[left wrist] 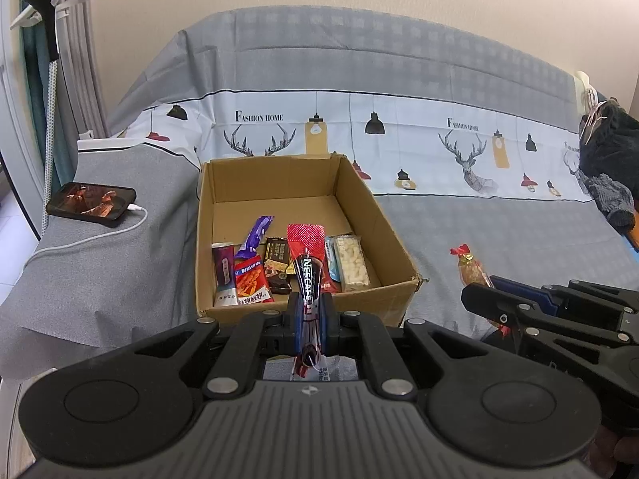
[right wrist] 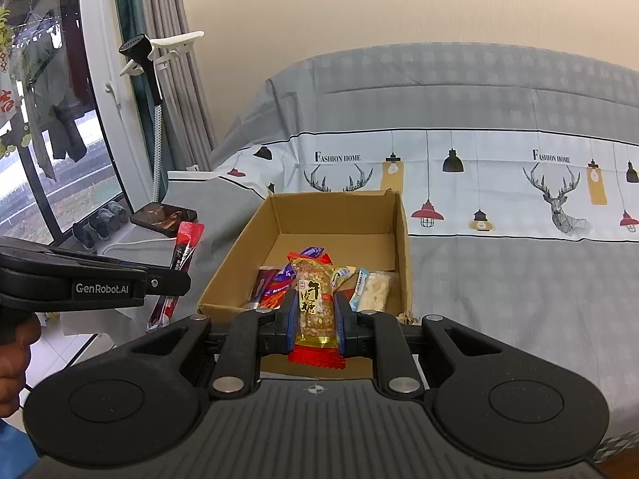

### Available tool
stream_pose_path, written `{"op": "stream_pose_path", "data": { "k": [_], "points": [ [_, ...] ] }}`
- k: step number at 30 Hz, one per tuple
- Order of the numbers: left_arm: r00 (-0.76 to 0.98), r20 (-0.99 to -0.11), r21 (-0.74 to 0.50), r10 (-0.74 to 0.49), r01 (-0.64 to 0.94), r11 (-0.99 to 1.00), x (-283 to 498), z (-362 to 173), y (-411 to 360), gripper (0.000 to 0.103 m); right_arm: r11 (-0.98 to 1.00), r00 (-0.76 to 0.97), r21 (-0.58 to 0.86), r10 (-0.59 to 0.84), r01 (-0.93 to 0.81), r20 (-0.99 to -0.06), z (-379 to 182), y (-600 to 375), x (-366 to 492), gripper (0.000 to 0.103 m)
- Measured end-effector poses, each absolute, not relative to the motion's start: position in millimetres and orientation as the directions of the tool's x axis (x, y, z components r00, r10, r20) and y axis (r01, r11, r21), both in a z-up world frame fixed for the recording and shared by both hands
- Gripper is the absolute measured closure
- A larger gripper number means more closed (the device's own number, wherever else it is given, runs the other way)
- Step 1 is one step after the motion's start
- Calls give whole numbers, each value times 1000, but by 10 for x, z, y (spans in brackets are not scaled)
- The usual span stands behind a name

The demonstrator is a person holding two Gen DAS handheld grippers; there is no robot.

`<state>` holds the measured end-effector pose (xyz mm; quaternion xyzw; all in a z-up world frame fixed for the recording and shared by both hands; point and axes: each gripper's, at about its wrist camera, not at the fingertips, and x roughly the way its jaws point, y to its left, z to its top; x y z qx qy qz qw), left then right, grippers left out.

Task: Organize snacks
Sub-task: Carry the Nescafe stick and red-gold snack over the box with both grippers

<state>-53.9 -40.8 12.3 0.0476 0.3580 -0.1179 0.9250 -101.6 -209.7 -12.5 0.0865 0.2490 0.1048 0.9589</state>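
The left gripper has its fingers closed on a long red and black coffee stick, which stands up between them with its crimped red end pointing away toward the cardboard box. The right gripper is likewise closed, its fingers pressed on both sides of a peanut candy bar in a clear wrapper with red crimped ends and gold lettering. Both grippers hang just in front of the box's near wall, side by side, each visible from the other's camera. The box sits open on a sofa draped in a grey cover with a white band of deer heads and hanging lamps (the words "Fashion Home" repeat along it). Inside the box, along the near end, lie several snacks: a dark red tube-shaped packet at the left, a red packet beside it, a purple wrapper behind those, a dark chocolate packet, and a pale rice-puff bar at the right. The far half of the box floor is bare cardboard. On the sofa's arm to the left rests a phone, screen lit, with a white charging cable plugged in.
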Motion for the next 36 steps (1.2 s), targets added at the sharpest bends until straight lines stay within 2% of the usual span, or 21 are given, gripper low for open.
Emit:
{"op": "stream_pose_path", "data": {
  "k": [36],
  "points": [
    [669, -727, -3, -155, 223, 975, -182, -83, -398, 94, 964, 809, 232, 237, -129, -538, -283, -2090, -740, 84]
  ]
}}
